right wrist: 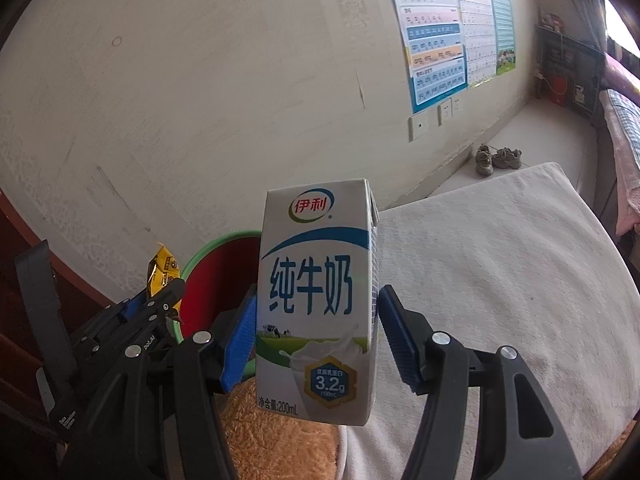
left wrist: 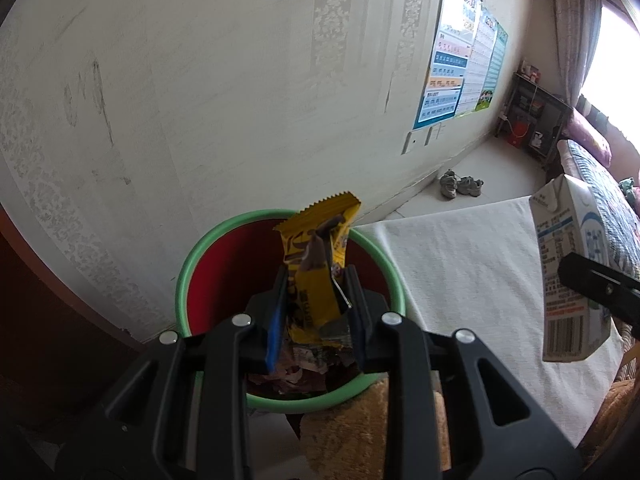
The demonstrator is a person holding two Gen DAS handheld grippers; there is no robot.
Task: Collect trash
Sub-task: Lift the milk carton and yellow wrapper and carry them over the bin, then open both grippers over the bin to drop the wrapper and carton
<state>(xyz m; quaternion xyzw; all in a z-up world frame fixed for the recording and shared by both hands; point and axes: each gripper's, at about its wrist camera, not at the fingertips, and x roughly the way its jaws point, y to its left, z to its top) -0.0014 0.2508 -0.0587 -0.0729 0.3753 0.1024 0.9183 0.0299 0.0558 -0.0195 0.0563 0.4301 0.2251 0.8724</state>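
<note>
While the left claw [left wrist: 316, 300] is clamped on a yellow snack wrapper [left wrist: 316, 264], that wrapper stands up between its fingers directly over the mouth of the trash bin [left wrist: 188, 272] — a red bucket with a green rim, lying just ahead of and below the claw. Crumpled scraps [left wrist: 304, 364] already lie inside the bin beneath the fingers, so by the look of it some collecting is done.

Off to the right of that claw, the right claw [right wrist: 316, 332] carries a small milk carton [right wrist: 316, 300], upright and slightly tilted, its printed face toward the camera. Its left blue pad touches the carton's side; the right pad seems to stand just off the carton's edge in the wrist view, so I judge it gripped, though the contact on that side is not plain. The carton hangs above the white-covered counter [right wrist: 500, 280], with the bin ahead and to the left of this claw, partly hidden behind the carton.

As a judgement, the task is in its late middle — both pieces are picked up, neither has been dropped in. What is left is letting the wrapper go, which is already in place, then bringing the carton leftward over the rim. No other loose trash shows on the counter.
</note>
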